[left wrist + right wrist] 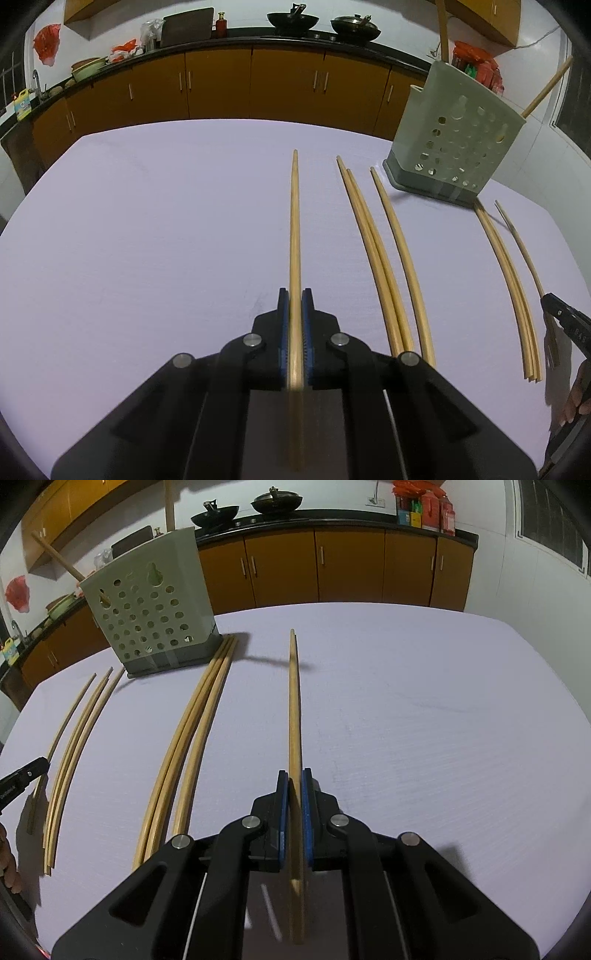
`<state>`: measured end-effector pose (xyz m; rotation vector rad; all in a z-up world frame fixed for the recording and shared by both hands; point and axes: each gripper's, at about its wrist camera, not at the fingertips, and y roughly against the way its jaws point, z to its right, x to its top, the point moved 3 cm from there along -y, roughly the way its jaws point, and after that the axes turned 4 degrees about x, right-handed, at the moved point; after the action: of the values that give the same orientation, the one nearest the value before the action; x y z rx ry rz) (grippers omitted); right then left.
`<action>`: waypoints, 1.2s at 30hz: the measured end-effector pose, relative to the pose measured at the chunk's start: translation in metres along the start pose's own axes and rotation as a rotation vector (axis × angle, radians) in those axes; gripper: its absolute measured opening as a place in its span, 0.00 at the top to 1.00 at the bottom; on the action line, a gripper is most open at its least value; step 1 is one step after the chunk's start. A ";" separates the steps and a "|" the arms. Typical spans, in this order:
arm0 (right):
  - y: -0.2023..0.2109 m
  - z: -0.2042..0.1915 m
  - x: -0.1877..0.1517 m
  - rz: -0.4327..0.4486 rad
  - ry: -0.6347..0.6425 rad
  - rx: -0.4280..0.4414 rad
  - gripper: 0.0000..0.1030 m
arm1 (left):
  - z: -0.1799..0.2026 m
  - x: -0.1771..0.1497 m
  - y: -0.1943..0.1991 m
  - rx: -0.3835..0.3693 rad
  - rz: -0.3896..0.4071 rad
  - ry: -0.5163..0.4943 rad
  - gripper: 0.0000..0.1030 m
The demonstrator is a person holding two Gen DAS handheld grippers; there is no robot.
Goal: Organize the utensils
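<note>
Risks, then holdings, as catalogued for this moment

Left gripper (294, 295): jaws clamped on one chopstick (294, 221), gripped near its butt end, tip reaching far forward over the table (147, 221). Right gripper (294, 775): likewise clamped on a single stick (294, 701), its tip casting a shadow on the cloth, so judged lifted clear.

Hazard 1: each stick was held far from its tip; a long lever in narrow pads could pivot or slip when the tip meets the holder's rim.
Hazard 2: both sticks aimed toward the same holder (454, 147); two grippers converging could cross or knock each other.
Hazard 3: the holder stood light and tall; a tip pushed against its wall might tilt or shove it, though tape at the base seemed to fix it down.
Hazard 4: loose sticks (376, 258) lay just beside the left gripper; a low sweep could scatter them.

Container: perforated green holder (147, 616) on a grey base, at the far side of the table. Contents: one stick leaning out at an angle; a second upright wooden handle was seen above it, whether inside or behind could not be told. Remaining chopsticks lay on the table in groups, one group (192, 738) touching the holder's base
</note>
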<state>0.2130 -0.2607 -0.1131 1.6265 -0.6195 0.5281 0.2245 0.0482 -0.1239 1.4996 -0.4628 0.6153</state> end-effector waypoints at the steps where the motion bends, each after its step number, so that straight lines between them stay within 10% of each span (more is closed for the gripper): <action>1: 0.000 0.000 0.000 -0.001 0.002 -0.002 0.92 | -0.001 0.000 0.000 -0.004 0.000 0.003 0.91; 36: -0.001 -0.001 -0.001 -0.002 0.013 -0.014 0.92 | -0.003 0.000 -0.001 -0.036 -0.002 0.030 0.89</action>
<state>0.2129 -0.2592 -0.1141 1.6090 -0.6110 0.5311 0.2253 0.0509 -0.1251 1.4545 -0.4473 0.6240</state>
